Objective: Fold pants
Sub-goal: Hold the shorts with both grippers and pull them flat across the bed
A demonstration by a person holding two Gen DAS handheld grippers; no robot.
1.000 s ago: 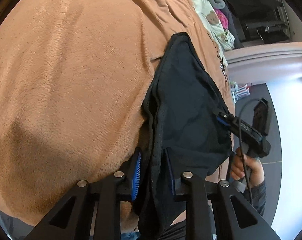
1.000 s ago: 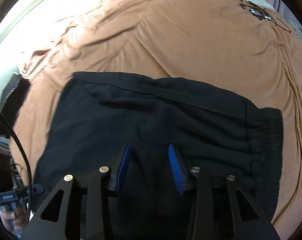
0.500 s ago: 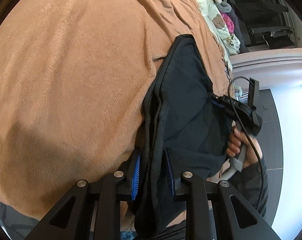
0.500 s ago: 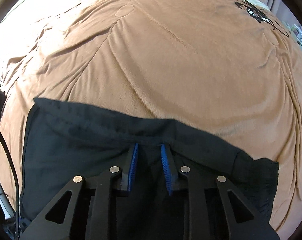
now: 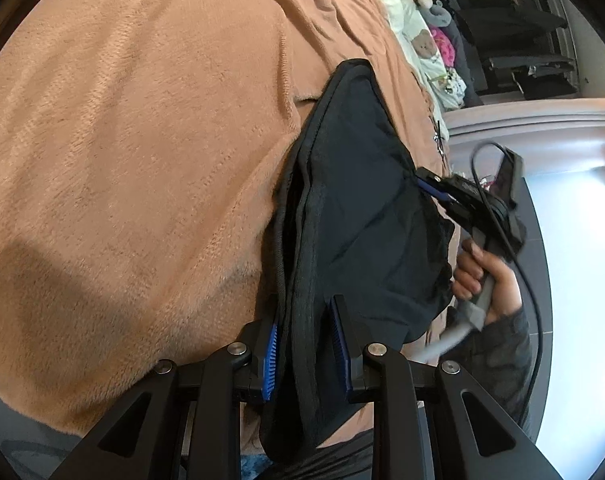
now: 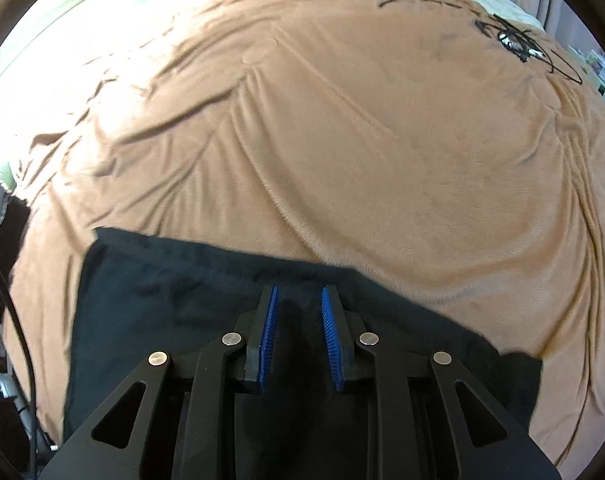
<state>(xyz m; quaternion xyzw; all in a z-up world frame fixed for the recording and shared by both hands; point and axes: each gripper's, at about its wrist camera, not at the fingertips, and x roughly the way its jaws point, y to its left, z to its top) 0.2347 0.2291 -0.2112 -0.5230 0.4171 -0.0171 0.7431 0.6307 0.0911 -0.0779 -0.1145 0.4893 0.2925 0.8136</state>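
In the left wrist view the left gripper at the bottom centre is clamping the black pants, which are stretching up and right over the tan blanket. At the right edge, the right gripper is pinching their far edge.

Bare blanket beyond the pants — only cables at its far corner.

No readable text, label, brand or number on anything here.
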